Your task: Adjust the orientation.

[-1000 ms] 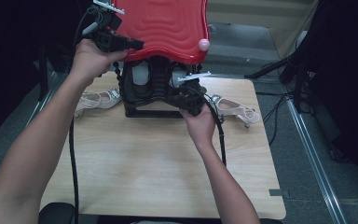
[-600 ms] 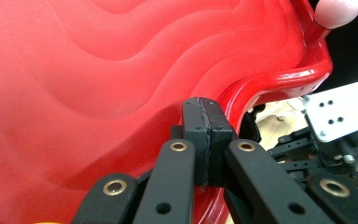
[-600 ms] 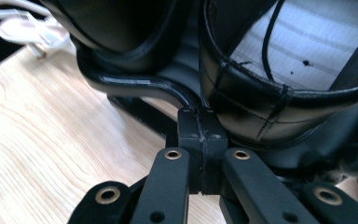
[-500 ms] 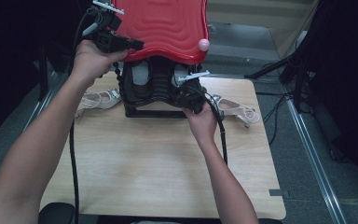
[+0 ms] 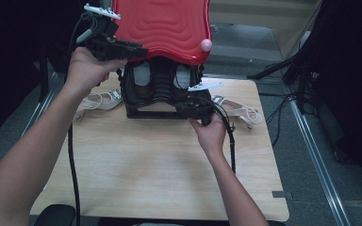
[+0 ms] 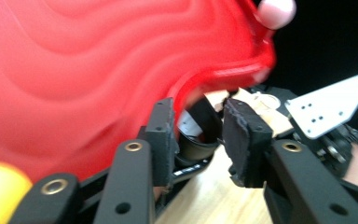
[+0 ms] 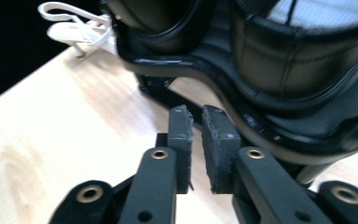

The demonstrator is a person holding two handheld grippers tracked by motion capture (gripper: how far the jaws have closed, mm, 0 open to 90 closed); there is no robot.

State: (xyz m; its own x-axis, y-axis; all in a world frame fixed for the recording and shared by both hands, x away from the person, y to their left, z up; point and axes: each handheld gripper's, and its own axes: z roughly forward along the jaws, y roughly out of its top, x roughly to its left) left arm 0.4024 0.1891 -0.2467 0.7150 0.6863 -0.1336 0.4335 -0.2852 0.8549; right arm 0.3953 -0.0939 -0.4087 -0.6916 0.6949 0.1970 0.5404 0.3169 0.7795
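A black two-well machine stands at the table's far edge with its red wavy lid raised. The lid carries a pink knob. My left gripper is up at the lid's left rim. Its jaws have just been opening, and in the left gripper view they stand apart with the red rim just beyond the tips. My right gripper sits low at the machine's front right corner. Its jaws have just been opening to a narrow gap with nothing between them, right beside the black base.
White sandals lie either side of the machine, one at the left and one at the right. Bare wooden table stretches toward me. Black cables trail from both grippers. Dark equipment and a floor rail flank the table.
The right hand has drawn slightly toward the near side, away from the machine's front. The left hand has shifted a little at the lid's rim. The lid stays raised.
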